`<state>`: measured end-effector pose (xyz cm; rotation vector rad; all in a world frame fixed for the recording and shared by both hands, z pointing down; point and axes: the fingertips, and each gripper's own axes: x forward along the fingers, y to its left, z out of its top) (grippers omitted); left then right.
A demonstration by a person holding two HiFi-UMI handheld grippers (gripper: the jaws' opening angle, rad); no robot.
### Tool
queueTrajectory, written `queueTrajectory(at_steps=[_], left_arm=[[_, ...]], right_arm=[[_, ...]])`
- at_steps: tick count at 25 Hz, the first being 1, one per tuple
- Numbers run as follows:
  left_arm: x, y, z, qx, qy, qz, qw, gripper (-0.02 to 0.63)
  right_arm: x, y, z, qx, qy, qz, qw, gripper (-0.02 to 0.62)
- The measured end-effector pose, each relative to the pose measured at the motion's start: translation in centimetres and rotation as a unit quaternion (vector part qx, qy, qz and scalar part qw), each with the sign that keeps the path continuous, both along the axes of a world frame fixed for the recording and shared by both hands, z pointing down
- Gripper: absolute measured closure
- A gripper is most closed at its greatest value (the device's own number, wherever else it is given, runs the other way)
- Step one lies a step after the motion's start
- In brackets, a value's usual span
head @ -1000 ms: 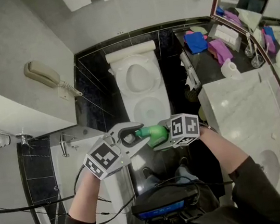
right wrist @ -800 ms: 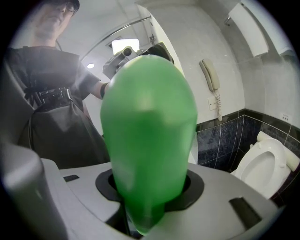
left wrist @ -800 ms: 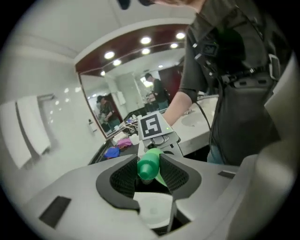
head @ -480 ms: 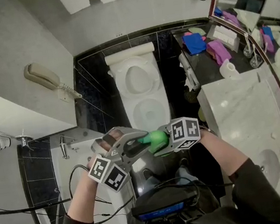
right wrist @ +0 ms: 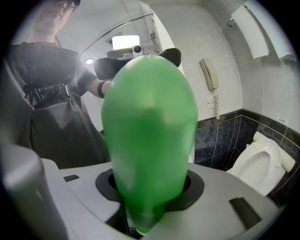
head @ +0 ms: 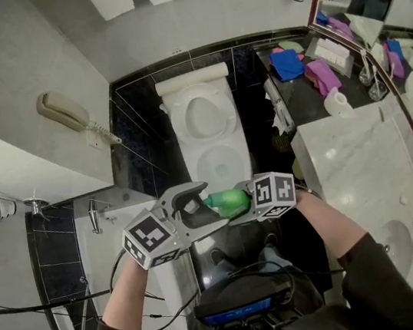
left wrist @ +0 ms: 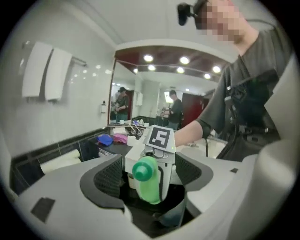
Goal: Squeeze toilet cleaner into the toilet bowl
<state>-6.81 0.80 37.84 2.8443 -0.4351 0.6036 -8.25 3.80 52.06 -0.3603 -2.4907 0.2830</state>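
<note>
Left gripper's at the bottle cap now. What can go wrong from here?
1. The fingers of the left gripper have just been opening; the cap sits between them ungripped, so a twist now would turn nothing.
2. Only the right gripper holds the green bottle, sideways and short of the toilet; once uncapped, a squeeze here would likely hit the floor.

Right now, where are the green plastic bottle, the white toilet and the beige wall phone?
green plastic bottle (head: 228, 201): head view, middle of its body
white toilet (head: 219, 158): head view, lower white part
beige wall phone (head: 62, 109): head view, handset
</note>
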Motion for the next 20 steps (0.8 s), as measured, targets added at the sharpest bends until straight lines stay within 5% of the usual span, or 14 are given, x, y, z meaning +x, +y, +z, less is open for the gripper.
queueTrajectory(at_steps=[3,6,10,15,17,20], left_arm=[[-0.6,-1.0,0.0,-0.141,0.076,-0.06,0.9852,0.253],[-1.1,-1.5,0.2,-0.212,0.106,-0.091,0.9673,0.284],[-1.0,-1.1,1.5,-0.225,0.078,-0.089,0.9671,0.335],[-0.6,-1.2,1.4,-0.235,0.092,-0.091,0.9632,0.402],[-0.7,-1.3,1.5,-0.227,0.087,-0.09,0.9658,0.491],[-0.8,-1.3,1.8,-0.203,0.069,-0.079,0.9735,0.491]], right_arm=[[-0.1,0.0,-0.1,0.001,0.0,0.0,1.0,0.405],[-0.2,-0.1,-0.2,0.002,0.001,0.0,1.0,0.405],[-0.3,0.0,-0.5,-0.003,0.0,0.0,1.0,0.405],[-0.1,-0.1,-0.1,-0.002,0.006,-0.003,1.0,0.405],[0.0,-0.3,0.4,0.0,0.01,-0.002,1.0,0.405],[-0.1,-0.1,0.2,-0.007,0.01,-0.007,1.0,0.405]])
